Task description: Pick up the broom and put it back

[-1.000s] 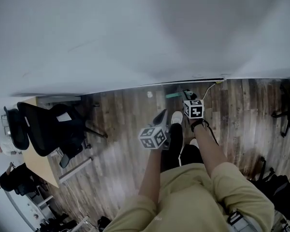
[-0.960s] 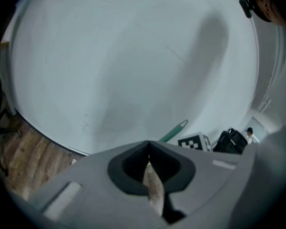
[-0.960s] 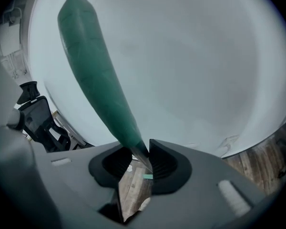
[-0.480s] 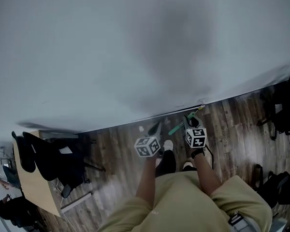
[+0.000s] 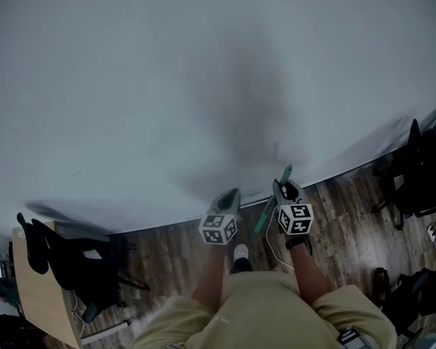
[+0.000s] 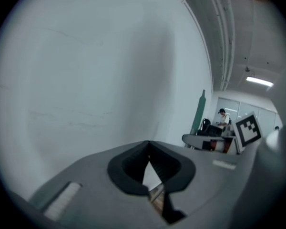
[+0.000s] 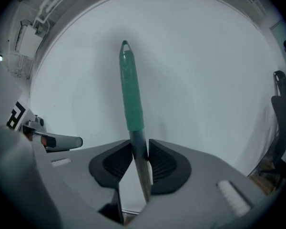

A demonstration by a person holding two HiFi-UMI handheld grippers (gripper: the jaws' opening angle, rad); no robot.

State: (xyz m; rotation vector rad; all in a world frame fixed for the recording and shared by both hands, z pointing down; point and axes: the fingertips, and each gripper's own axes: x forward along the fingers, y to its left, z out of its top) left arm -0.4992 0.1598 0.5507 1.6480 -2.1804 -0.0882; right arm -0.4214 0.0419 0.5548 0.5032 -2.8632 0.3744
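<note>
The broom (image 7: 131,89) is just one, and only its stick shows. The stick has a green top part and a gray metal part below it. The right claw (image 7: 141,152) is shut tight on the gray part. The green part pokes up in front of the white wall (image 5: 167,86).

There are two claws. The left claw (image 6: 149,146) is closed with nothing in it, and its two tips touch. Both claws are held up side by side, near each other, above the wood floor (image 5: 349,217).

Only the head view shows the person's yellow shirt (image 5: 269,311), one white shoe (image 5: 240,252), and a black chair (image 5: 80,267) next to one tabletop (image 5: 36,297) on the left. Only the left claw's view shows one other person (image 6: 223,118) far off in the room. The right claw's view shows best how that claw squeezes the stick.
</note>
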